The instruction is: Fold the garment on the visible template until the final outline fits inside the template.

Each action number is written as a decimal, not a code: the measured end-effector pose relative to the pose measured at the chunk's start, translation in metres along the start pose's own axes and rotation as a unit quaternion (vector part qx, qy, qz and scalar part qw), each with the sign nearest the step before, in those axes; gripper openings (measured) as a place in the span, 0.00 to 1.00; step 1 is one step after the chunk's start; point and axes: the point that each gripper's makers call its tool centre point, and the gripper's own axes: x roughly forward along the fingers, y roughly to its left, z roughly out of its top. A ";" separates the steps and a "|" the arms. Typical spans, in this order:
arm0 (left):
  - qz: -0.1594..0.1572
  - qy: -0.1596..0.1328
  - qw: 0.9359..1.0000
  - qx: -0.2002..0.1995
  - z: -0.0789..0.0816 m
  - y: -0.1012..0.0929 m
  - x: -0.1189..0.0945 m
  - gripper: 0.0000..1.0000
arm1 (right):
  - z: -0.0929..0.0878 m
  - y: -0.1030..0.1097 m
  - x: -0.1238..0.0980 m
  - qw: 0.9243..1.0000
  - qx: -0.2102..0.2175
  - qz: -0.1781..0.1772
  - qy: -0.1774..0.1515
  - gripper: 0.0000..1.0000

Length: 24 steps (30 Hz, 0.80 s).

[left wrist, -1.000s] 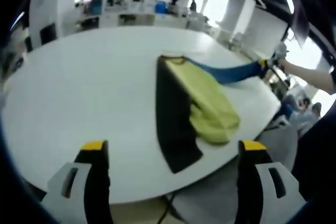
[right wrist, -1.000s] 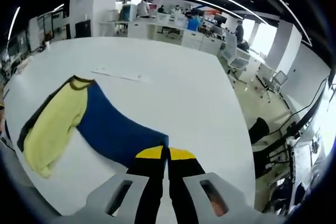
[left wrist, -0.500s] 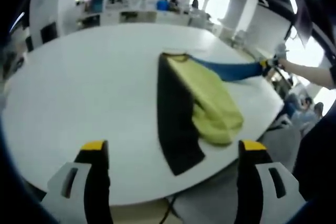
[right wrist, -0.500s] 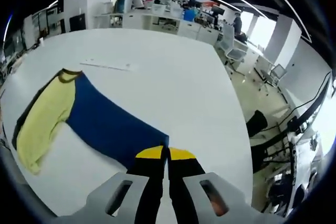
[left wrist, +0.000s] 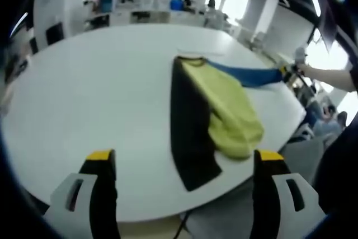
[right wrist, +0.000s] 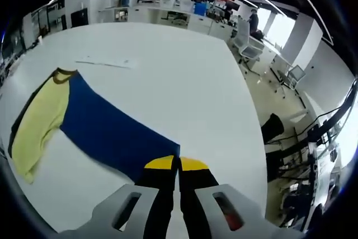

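A garment lies on the white table (left wrist: 89, 82): a black part (left wrist: 189, 121), a yellow-green part (left wrist: 229, 107) and a blue part (left wrist: 246, 75) stretched toward the far right. My left gripper (left wrist: 182, 163) hangs open above the near table edge, well short of the cloth. In the right gripper view the blue panel (right wrist: 106, 130) runs from my right gripper (right wrist: 179, 163) to the yellow part (right wrist: 36, 121). My right gripper is shut on the blue hem. That gripper (left wrist: 288, 71) also appears at the blue cloth's far end in the left gripper view.
A faint pale strip (right wrist: 103, 61) lies on the table (right wrist: 184, 82) beyond the garment. Office desks and chairs (right wrist: 251, 54) stand past the table's far edge. A person's arm (left wrist: 330, 76) reaches in from the right of the left gripper view.
My right gripper has drawn the blue part outward, so more blue cloth is spread flat and the yellow part sits farther left in its view. The left gripper has stayed open.
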 end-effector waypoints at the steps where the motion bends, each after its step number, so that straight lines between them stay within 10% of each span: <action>1: 0.000 0.001 1.000 0.000 0.000 0.000 0.001 0.98 | -0.001 -0.001 0.003 1.000 -0.001 0.001 0.003 0.03; 24: 0.019 0.023 1.000 0.003 0.002 0.009 0.006 0.98 | -0.025 -0.009 0.049 0.999 -0.009 0.010 0.048 0.03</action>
